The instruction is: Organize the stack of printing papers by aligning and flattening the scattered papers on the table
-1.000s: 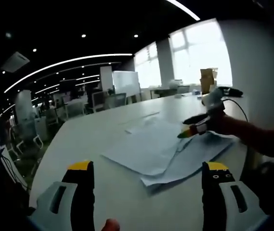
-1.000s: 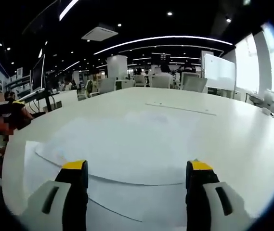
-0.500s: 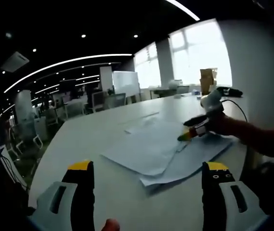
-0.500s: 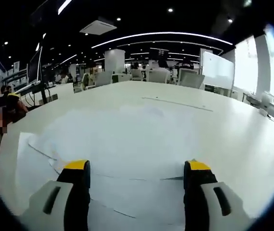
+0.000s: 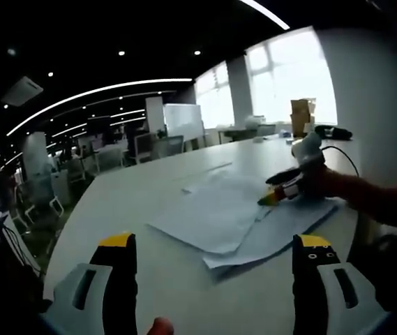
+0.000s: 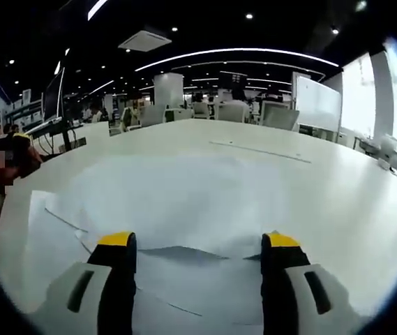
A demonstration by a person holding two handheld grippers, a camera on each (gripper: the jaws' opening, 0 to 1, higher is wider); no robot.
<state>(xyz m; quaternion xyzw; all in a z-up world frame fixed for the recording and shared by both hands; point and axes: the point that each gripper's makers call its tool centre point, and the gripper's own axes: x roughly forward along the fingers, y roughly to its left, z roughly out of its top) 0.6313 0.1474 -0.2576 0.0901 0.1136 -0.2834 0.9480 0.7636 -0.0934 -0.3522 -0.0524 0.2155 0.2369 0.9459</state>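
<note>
Papers [image 5: 234,218] overlapping, lower sheets partly hidden

1 table [image 5: 149,202], 1 loose pile of papers [image 5: 233,216], 2 tongs.

The left gripper view looks across the table [image 5: 128,202] from farther back; the right gripper view skims low over the papers [image 6: 184,202]. Both share them.

My two fisheye views bend the ceiling light strips [image 5: 93,91] into arcs and curve the table [image 6: 338,181] edges. Daylight floods in from the blown-out windows [image 5: 289,70], while the ceiling stays dark. Everything looks soft and slightly blurred, and the papers [image 5: 233,216] show faint shadows at their overlapping edges.
</note>
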